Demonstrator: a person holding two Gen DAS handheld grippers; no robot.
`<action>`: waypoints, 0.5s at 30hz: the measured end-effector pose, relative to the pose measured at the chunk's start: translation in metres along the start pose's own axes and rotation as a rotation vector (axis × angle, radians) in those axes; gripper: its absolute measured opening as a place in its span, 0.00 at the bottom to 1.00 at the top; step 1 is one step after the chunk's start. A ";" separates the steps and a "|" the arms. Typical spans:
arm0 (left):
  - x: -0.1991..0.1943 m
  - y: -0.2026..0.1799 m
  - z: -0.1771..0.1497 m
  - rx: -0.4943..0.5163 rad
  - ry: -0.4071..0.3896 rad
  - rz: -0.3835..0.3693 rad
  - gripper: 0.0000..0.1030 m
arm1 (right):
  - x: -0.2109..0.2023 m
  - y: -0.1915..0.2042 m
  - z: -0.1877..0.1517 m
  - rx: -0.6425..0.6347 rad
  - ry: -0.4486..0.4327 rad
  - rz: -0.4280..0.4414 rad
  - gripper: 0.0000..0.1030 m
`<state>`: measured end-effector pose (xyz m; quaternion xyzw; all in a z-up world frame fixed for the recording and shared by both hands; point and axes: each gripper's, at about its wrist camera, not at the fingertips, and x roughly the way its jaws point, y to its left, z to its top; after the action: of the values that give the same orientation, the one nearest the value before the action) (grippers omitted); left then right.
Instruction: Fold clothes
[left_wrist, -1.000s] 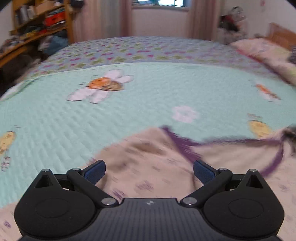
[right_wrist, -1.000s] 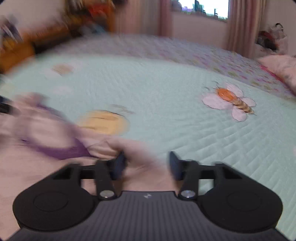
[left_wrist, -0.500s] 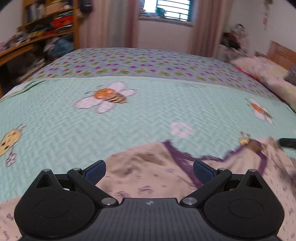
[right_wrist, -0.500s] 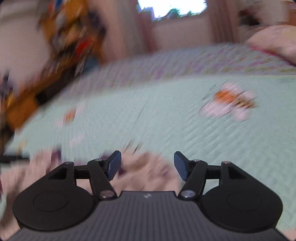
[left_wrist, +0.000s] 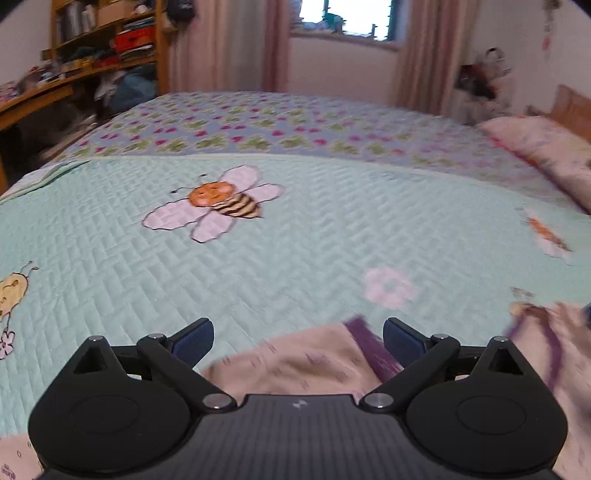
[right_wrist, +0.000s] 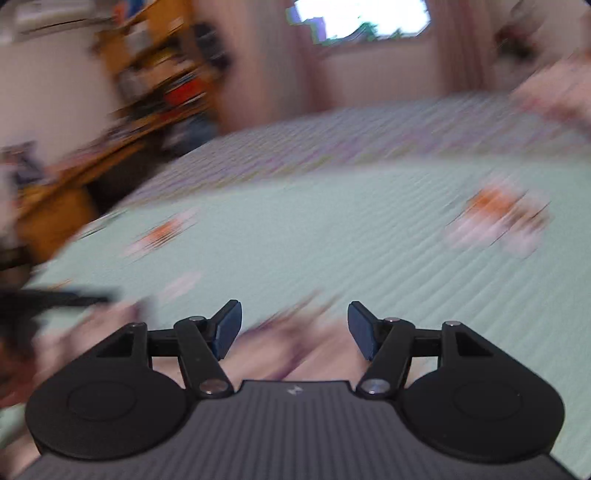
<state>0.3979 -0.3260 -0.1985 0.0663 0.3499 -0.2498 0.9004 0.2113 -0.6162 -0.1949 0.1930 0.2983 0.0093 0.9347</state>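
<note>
A pale pink garment (left_wrist: 314, 362) with purple trim (left_wrist: 369, 343) lies on the mint quilt at the near edge of the left wrist view. My left gripper (left_wrist: 297, 332) hovers over the garment's far edge, open, with its blue pads apart and pressing on nothing. In the blurred right wrist view the same garment (right_wrist: 295, 350) lies below my right gripper (right_wrist: 294, 314), which is open with no fabric pinched between the pads. A dark blurred shape (right_wrist: 55, 299) at the left edge looks like the other gripper.
The mint quilt (left_wrist: 295, 240) with bee and flower patches covers the bed, with a floral strip behind it. A pink pillow (left_wrist: 546, 155) and a wooden headboard lie at the right. Cluttered wooden shelves (left_wrist: 92, 55) stand at the left, curtains and a window behind.
The right gripper's jaws have widened and let go of the pink fold they held. The right view has swung to the left. In the left view the garment now sits lower.
</note>
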 end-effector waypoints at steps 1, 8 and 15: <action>0.000 -0.002 -0.002 0.017 0.005 -0.001 0.98 | 0.011 0.001 -0.002 0.005 0.047 0.024 0.63; -0.026 0.045 0.028 -0.138 -0.035 0.003 0.94 | 0.013 -0.033 0.047 0.194 -0.122 -0.110 0.55; -0.004 0.024 0.010 -0.041 0.099 -0.087 0.97 | -0.046 0.006 -0.014 0.051 -0.074 -0.018 0.74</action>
<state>0.4136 -0.3063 -0.1898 0.0446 0.4016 -0.2780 0.8715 0.1659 -0.6114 -0.1777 0.2140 0.2652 -0.0140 0.9400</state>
